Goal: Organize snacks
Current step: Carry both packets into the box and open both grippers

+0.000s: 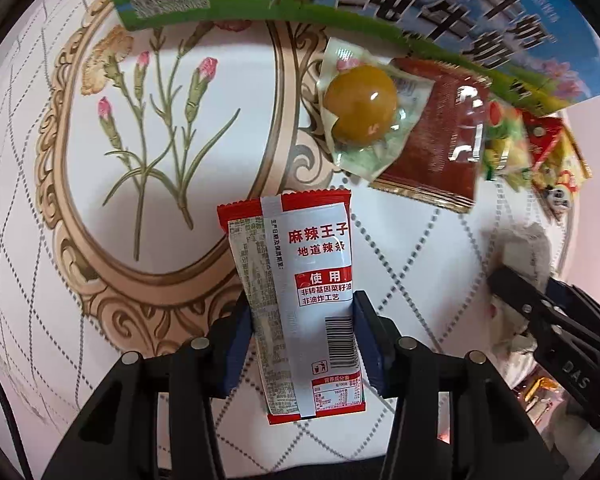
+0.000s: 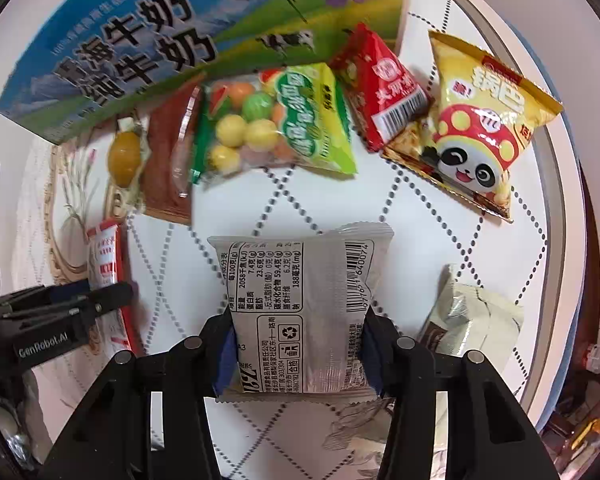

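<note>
My left gripper [image 1: 300, 312] is shut on a red and white spicy-strip packet [image 1: 300, 300], held above the table. My right gripper [image 2: 300, 328] is shut on a silver snack packet [image 2: 300, 312]. The right gripper also shows at the right of the left wrist view [image 1: 540, 312], and the left gripper [image 2: 100, 300] with its red packet [image 2: 106, 256] at the left of the right wrist view. A row of snacks lies ahead by a milk carton box [image 2: 140, 40]: a wrapped yellow egg [image 1: 360, 104], a brown sachet [image 1: 436, 140], a green candy bag [image 2: 276, 120], a red packet [image 2: 380, 84], a yellow panda bag [image 2: 480, 128].
The round table has a white quilted cloth [image 2: 300, 200] with a floral oval print [image 1: 160, 120]. A pale grey-green packet [image 2: 472, 316] lies at the right near the table rim [image 2: 560, 200]. Clutter shows beyond the rim at the lower right.
</note>
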`<control>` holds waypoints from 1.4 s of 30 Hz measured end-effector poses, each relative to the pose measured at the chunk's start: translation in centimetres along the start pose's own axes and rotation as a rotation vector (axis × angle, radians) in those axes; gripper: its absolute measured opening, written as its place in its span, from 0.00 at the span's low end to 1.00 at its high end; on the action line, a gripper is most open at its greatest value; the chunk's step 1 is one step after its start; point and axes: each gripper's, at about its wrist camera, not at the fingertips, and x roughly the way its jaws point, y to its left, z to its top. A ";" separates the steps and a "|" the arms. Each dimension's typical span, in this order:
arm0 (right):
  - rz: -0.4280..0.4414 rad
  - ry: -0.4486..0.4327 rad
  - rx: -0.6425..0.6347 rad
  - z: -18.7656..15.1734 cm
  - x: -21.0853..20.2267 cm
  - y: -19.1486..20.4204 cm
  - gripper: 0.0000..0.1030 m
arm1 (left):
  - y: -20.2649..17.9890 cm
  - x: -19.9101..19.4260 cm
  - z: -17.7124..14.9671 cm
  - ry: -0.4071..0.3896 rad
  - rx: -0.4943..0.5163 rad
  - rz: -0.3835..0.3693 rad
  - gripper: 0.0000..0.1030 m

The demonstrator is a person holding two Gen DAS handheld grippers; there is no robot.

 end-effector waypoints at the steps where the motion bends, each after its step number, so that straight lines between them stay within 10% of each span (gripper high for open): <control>1: 0.012 -0.001 -0.003 0.1 -0.3 0.3 0.51 | -0.2 -0.5 -0.2 -0.006 0.004 -0.003 0.44; 11: 0.155 -0.111 -0.052 2.4 -7.5 3.7 0.50 | -1.9 -13.3 0.0 -0.188 0.042 -0.129 0.44; 18: 0.206 -0.256 -0.083 6.8 -15.7 4.0 0.50 | -4.2 -19.7 6.7 -0.290 0.075 -0.213 0.44; 29: 0.068 -0.297 -0.082 18.6 -15.4 2.3 0.50 | -8.3 -12.7 21.3 -0.136 0.118 -0.169 0.44; 39: 0.042 -0.170 -0.052 21.7 -10.5 0.4 0.51 | -8.4 -7.2 24.1 0.030 0.070 -0.181 0.45; 42: 0.033 -0.111 -0.040 22.0 -9.1 0.2 0.73 | -8.3 -6.8 24.0 0.034 0.067 -0.171 0.56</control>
